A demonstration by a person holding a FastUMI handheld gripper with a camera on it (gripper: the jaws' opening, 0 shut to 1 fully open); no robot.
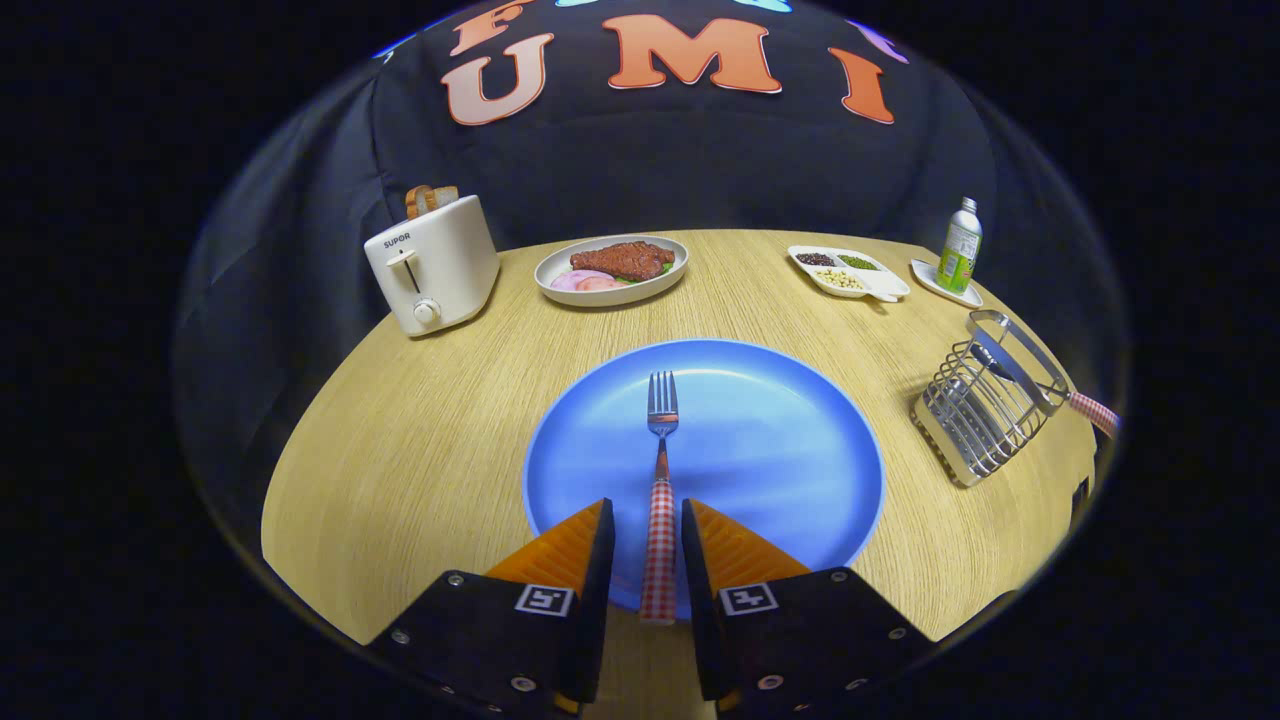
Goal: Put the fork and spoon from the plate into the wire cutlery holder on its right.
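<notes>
While the fork [660, 470] lies on the blue plate [780, 450], the task reads as roughly half done. Notes run left to right across the table [420, 460].

Far left: a white toaster [432, 265] with bread in its slots, not part of the job. Next to it, further back, an oval dish [611, 270] of meat and sliced food.

Centre: the blue plate, with the fork lying along its middle, tines pointing away, checked handle reaching over the near rim. No spoon is seen on the plate.

Gripper [646, 530]: jaws are apart, one on each side of the fork handle with a narrow gap showing on both sides. They straddle it; they do not press on it as far as I can tell.

Right of centre, at the back: a divided tray [848, 272] of beans and a small bottle [959, 246] on its own saucer.

Far right: the wire cutlery holder [975, 410]. A utensil with a matching checked handle [1092, 412] already stands in it, leaning out to the right. Judged to be the spoon, though its head is hidden among the wires.

Remaining, by my judgement: close on the fork handle, lift, carry to the holder, drop it in.
</notes>
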